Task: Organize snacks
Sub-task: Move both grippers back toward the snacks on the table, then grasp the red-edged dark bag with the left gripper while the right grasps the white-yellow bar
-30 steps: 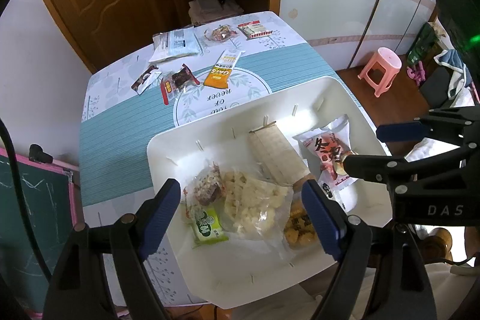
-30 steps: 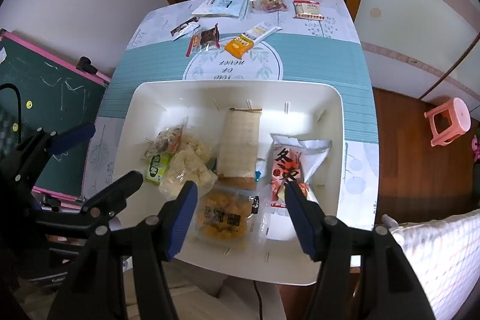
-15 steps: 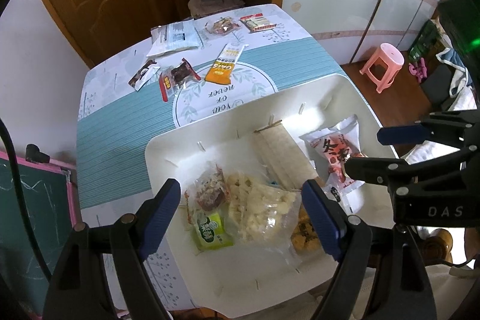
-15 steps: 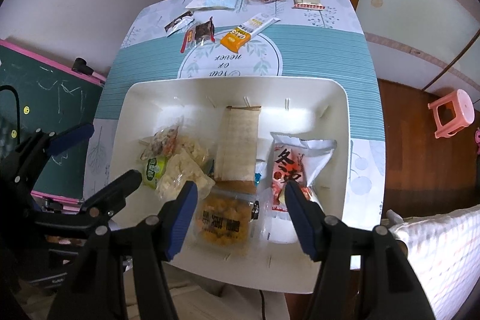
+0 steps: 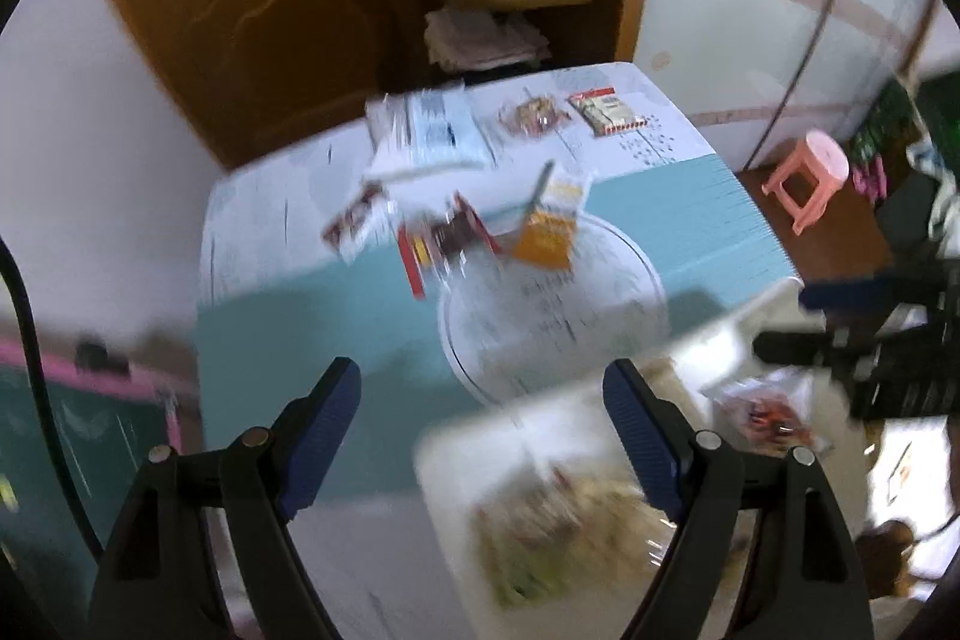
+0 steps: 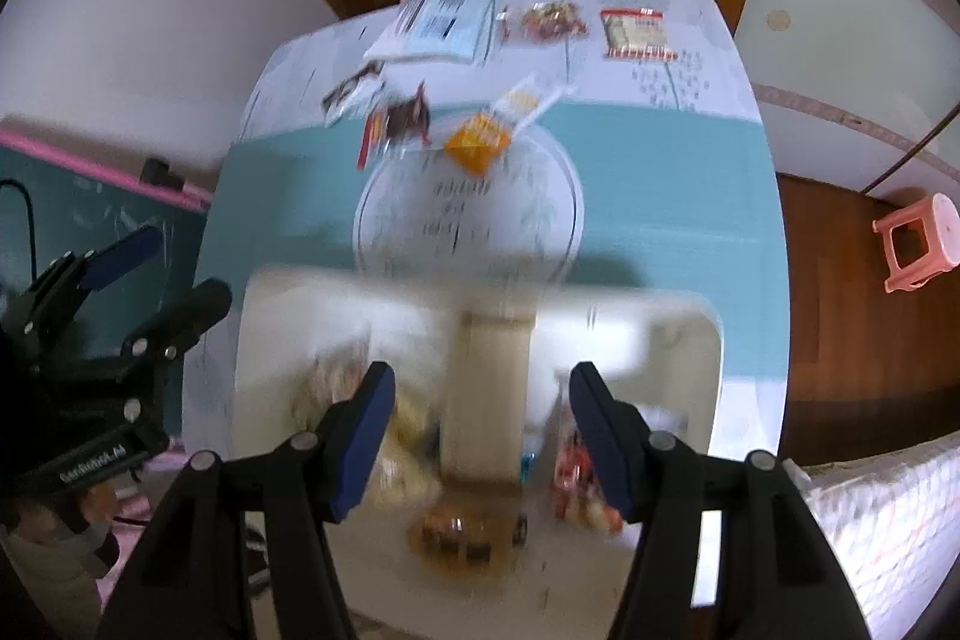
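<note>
The table (image 6: 672,172) wears a teal-and-white cloth. At its near end sits a white tray (image 6: 690,334); at the far end loose snack packets lie scattered, an orange packet (image 6: 477,142) beside a dark wrapper (image 6: 408,115).

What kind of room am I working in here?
Most likely a room in a home: a wooden door, a small table under a printed cloth strewn with snack packets, and a pink plastic stool on a wood floor.
</note>
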Demonstrator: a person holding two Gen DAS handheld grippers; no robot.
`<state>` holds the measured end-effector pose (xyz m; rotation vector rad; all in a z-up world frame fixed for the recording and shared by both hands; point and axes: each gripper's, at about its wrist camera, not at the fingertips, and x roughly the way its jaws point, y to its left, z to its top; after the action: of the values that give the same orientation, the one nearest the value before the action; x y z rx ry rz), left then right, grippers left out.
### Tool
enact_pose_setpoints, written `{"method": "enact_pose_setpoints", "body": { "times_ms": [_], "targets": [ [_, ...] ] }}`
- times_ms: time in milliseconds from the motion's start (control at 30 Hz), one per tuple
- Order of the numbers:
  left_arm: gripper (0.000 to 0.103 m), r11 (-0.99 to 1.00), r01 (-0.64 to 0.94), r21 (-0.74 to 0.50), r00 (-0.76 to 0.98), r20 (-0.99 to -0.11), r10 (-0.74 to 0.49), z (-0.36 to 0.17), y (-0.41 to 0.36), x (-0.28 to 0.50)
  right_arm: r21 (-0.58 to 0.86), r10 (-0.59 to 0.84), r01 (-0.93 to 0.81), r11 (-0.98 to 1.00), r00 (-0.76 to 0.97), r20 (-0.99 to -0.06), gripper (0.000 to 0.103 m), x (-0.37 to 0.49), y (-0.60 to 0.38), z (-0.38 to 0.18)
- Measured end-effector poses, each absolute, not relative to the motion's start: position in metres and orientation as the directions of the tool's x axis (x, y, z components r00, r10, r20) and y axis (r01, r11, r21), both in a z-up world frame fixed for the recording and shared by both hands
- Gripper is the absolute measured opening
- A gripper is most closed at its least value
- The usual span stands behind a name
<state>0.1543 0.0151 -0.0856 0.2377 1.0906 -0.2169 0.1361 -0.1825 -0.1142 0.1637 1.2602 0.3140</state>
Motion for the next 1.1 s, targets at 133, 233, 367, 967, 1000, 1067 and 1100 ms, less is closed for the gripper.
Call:
{"method": "enact_pose_setpoints", "body": {
  "times_ms": [133, 233, 367, 967, 1000, 1067, 1100],
  "targets": [
    [0.082, 0.908, 0.389, 0.152, 0.445, -0.895, -0.041, -0.106, 0.015, 0.203, 0.311, 0.323, -0.088, 0.946, 0.275, -0.906, 0.061, 0.19, -0.183, -0.117],
    [0.082, 0.891, 0.434, 0.131, 0.403, -0.913, -0.062, -0.127, 0.018, 0.236, 0.368, 0.36, -0.016, 0.93, 0.248, -0.899, 0.061, 0.231, -0.183, -0.132],
    [0.082, 0.877, 0.472, 0.094, 0.341, -0.936, -0.083, -0.158, 0.019, 0.272, 0.405, 0.383, 0.06, 0.912, 0.225, -0.896, 0.061, 0.265, -0.18, -0.153],
    [0.082, 0.78, 0.611, 0.137, 0.253, -0.967, -0.029, -0.249, -0.003, 0.328, 0.298, 0.278, 0.179, 0.937, 0.127, -0.952, 0.063, 0.339, -0.125, -0.244],
    [0.082, 0.782, 0.61, 0.126, 0.25, -0.967, -0.039, -0.25, -0.002, 0.33, 0.269, 0.25, 0.163, 0.949, 0.128, -0.96, 0.063, 0.339, -0.121, -0.244],
    [0.082, 0.787, 0.602, 0.131, 0.254, -0.966, -0.034, -0.253, -0.002, 0.335, 0.233, 0.215, 0.128, 0.964, 0.14, -0.967, 0.059, 0.337, -0.115, -0.243],
    [0.082, 0.789, 0.599, 0.134, 0.254, -0.967, -0.028, -0.255, -0.002, 0.337, 0.206, 0.191, 0.104, 0.973, 0.143, -0.971, 0.056, 0.336, -0.111, -0.243]
  ]
}}
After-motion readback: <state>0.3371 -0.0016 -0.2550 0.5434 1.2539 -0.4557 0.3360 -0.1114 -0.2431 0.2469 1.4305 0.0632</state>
